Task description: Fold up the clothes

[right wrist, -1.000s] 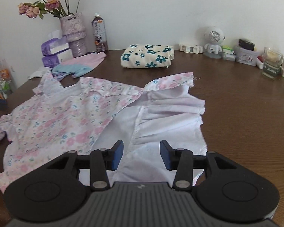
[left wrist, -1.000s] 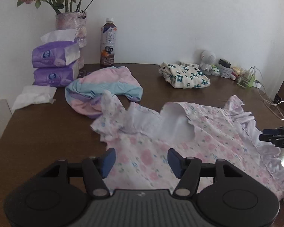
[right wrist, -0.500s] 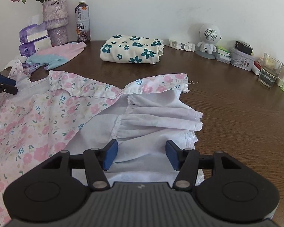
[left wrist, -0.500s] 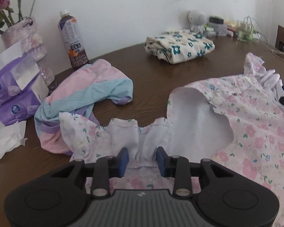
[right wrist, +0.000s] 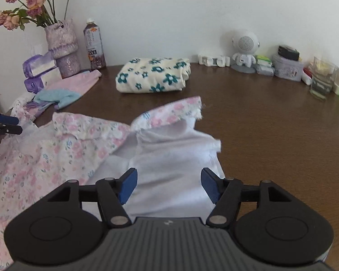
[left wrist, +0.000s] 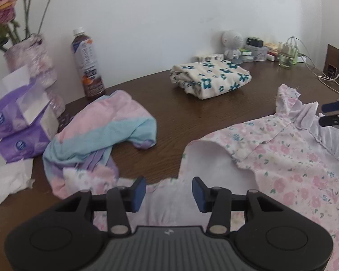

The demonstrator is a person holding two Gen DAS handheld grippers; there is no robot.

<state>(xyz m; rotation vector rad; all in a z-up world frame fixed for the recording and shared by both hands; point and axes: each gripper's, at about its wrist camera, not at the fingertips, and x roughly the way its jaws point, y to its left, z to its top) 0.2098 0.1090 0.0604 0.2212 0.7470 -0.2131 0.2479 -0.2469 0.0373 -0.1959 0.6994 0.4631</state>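
Note:
A pink floral garment [left wrist: 293, 158] with white lining lies spread on the brown table [left wrist: 192, 117]. It also shows in the right wrist view [right wrist: 63, 149], its white inside [right wrist: 174, 158] turned up on the right. My left gripper [left wrist: 168, 190] is open over the garment's ruffled neck edge, with nothing between its blue pads. My right gripper [right wrist: 168, 186] is open just above the white lining, and holds nothing. Its fingertips [left wrist: 332, 113] show at the right edge of the left wrist view.
A crumpled pink, blue and purple garment [left wrist: 101, 131] lies to the left. A folded cream cloth with teal flowers [left wrist: 211, 79] sits behind. Tissue packs [left wrist: 18, 124], a vase [right wrist: 62, 45], a bottle [left wrist: 88, 65], a robot-shaped speaker [right wrist: 245, 48] and a glass [right wrist: 322, 83] line the wall.
My left gripper was nearly shut around the neck edge half a second ago and has opened. My right gripper has opened wider and shifted over the white lining.

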